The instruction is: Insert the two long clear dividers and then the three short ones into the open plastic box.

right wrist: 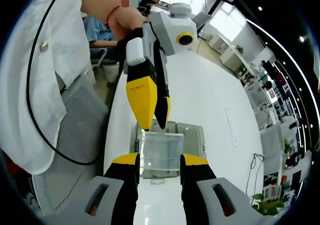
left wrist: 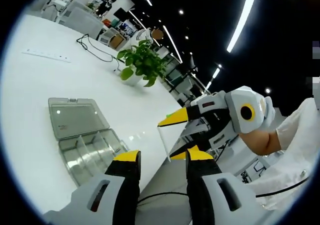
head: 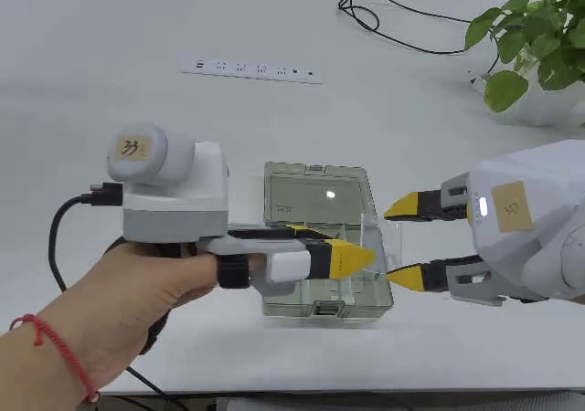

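One clear divider [right wrist: 160, 146] sits between the right gripper's [right wrist: 160, 158] jaws.

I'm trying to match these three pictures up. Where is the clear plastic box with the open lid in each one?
Head view: the clear plastic box with its open lid lies at the centre, slightly low.
Left gripper view: the box lies left of centre.
Right gripper view: the box sits bottom centre, behind a clear flat divider.
Shared landmark: the green leafy potted plant.

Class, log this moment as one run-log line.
step: divider insertion | clear divider over open box | right gripper clamps its ends | left gripper at its edge, grip unclear
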A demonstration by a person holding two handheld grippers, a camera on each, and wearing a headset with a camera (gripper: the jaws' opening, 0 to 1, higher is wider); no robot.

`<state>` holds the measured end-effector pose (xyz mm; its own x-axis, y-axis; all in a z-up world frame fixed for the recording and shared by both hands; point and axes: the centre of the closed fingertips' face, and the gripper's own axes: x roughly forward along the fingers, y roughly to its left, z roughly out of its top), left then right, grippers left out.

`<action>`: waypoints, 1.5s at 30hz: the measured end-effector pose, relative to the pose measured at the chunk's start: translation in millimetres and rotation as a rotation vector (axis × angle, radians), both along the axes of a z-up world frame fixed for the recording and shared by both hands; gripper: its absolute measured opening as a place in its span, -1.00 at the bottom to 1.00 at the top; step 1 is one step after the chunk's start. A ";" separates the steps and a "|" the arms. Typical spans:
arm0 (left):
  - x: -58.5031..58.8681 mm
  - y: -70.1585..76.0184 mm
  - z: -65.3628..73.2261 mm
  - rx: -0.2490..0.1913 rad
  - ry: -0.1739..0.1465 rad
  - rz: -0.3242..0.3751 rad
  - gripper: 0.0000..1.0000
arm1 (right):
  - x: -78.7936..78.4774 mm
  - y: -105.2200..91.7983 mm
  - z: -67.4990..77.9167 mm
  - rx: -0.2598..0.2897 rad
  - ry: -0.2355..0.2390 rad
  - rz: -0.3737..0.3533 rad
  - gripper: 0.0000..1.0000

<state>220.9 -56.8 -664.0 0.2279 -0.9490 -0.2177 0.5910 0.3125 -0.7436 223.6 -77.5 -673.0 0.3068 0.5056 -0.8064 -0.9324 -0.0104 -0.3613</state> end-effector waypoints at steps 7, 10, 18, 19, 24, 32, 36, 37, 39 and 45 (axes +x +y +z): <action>-3.4 -6.0 0.3 -0.029 0.043 -0.004 -0.65 | -4.4 7.2 4.3 0.008 -0.007 0.007 -0.35; -5.5 -8.2 0.8 -0.039 0.056 -0.010 -0.70 | -5.1 9.3 5.7 0.007 -0.010 0.010 -0.35; -7.4 -11.1 2.0 -0.052 0.066 -0.019 -0.91 | -7.3 13.9 9.1 0.010 -0.012 0.019 -0.35; -8.0 -11.4 2.6 -0.056 0.067 -0.020 -0.93 | -7.4 14.1 9.4 0.008 -0.014 0.021 -0.35; -7.4 -11.4 3.4 -0.065 0.073 -0.015 -0.99 | -7.4 14.6 9.9 0.007 -0.017 0.022 -0.35; -8.5 -11.1 1.3 -0.069 0.099 -0.009 -1.00 | -8.2 15.4 8.8 -0.003 -0.028 0.034 -0.34; -8.4 -10.6 1.4 -0.072 0.101 -0.002 -1.00 | -8.7 15.9 8.8 0.001 -0.028 0.034 -0.34; -8.5 -10.5 1.4 -0.072 0.101 -0.001 -1.00 | -8.8 16.0 8.8 0.002 -0.028 0.034 -0.34; -8.0 -10.3 1.5 -0.072 0.100 0.003 -1.00 | -8.4 16.2 8.9 0.002 -0.032 0.034 -0.34; -9.5 -10.2 0.2 -0.049 0.056 -0.008 -1.00 | -5.1 17.1 18.2 0.048 -0.014 0.003 -0.32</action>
<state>211.4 -67.0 -663.8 0.2087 -0.9608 -0.1827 0.5503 0.2698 -0.7902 218.5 -60.5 -654.8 0.3157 0.5450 -0.7767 -0.9274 0.0042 -0.3740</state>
